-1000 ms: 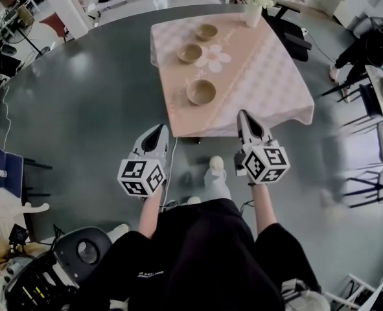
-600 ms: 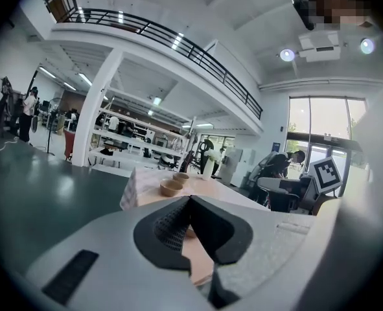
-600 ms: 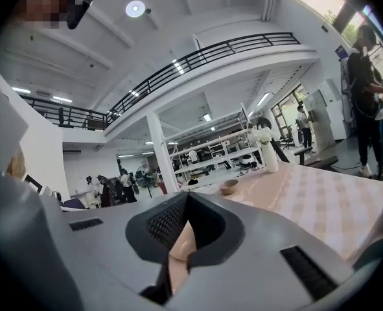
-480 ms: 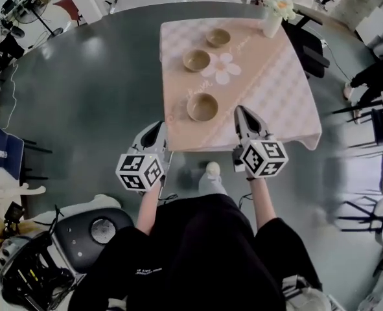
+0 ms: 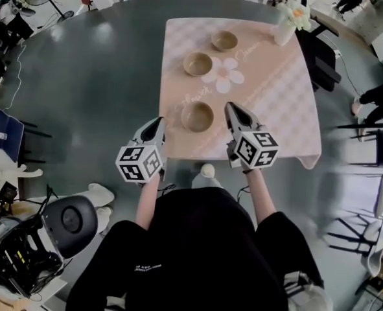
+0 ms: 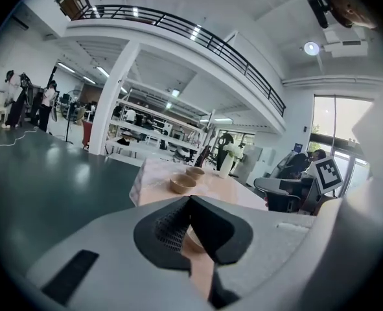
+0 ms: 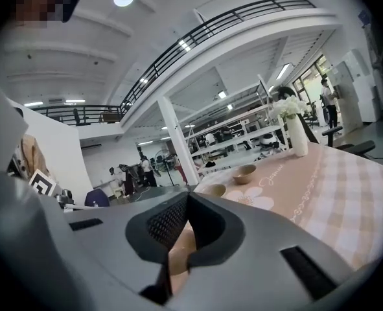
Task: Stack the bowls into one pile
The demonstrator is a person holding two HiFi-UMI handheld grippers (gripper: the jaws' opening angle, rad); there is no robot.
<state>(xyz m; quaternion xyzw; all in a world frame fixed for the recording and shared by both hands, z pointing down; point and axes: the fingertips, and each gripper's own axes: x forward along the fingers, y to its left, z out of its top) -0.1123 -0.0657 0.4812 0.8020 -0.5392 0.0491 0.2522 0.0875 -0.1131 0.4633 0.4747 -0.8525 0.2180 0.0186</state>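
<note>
Pink checked tablecloth (image 5: 275, 102) covers a square table in the upper middle of the head view. Three tan bowls sit on it, all apart, none stacked. The near bowl (image 5: 197, 116) is by the cloth's lower edge, the middle bowl (image 5: 197, 64) straight above it, and the far bowl (image 5: 224, 41) up and right of that. A white flower print (image 5: 225, 76) lies just right of the middle bowl. A white vase (image 5: 285, 28) with flowers stands at the cloth's upper right corner.

At the cloth's left edge is the left gripper (image 5: 159, 123), left of the near bowl and not touching it. Its jaws are closed tip to tip, gripping nothing. Over the cloth, just right of the near bowl, is the right gripper (image 5: 232, 107), jaws also closed and empty. The near bowl sits between the two. A person (image 5: 197, 251) in black fills the lower centre, with dark grey floor (image 5: 94, 89) all round.
</note>
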